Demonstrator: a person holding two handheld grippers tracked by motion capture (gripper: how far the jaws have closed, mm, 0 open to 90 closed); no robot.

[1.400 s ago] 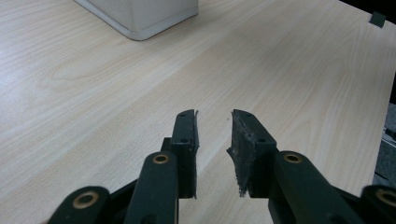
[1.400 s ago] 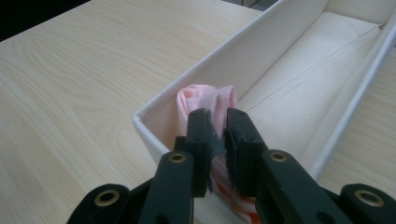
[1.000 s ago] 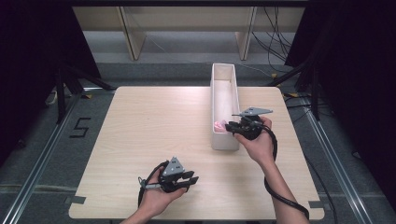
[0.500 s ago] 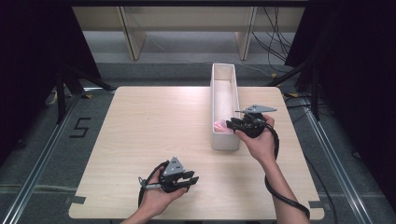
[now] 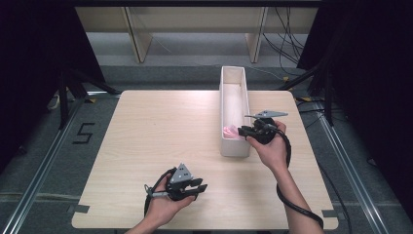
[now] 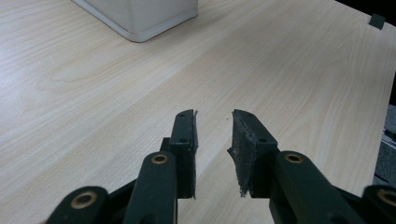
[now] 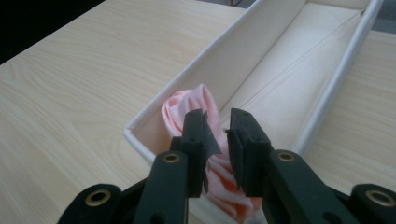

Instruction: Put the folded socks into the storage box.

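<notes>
— Inspector: Right gripper [image 5: 245, 130]?
— Assistant: Centre right of the high view, over the near end of the white box [image 5: 233, 78]. Its jaws have just been closing, with a narrow gap left; the pink cloth [image 7: 191, 112] lies under and between them, and I cannot tell if it is pinched.
— Inspector: Left gripper [image 5: 200, 185]?
— Assistant: Lower centre, above bare table [image 5: 160, 126], jaws apart, holding nothing.

Black gripper [image 5: 198, 186] with brass rivets; grey triangular plate; black trailing cable.
</notes>
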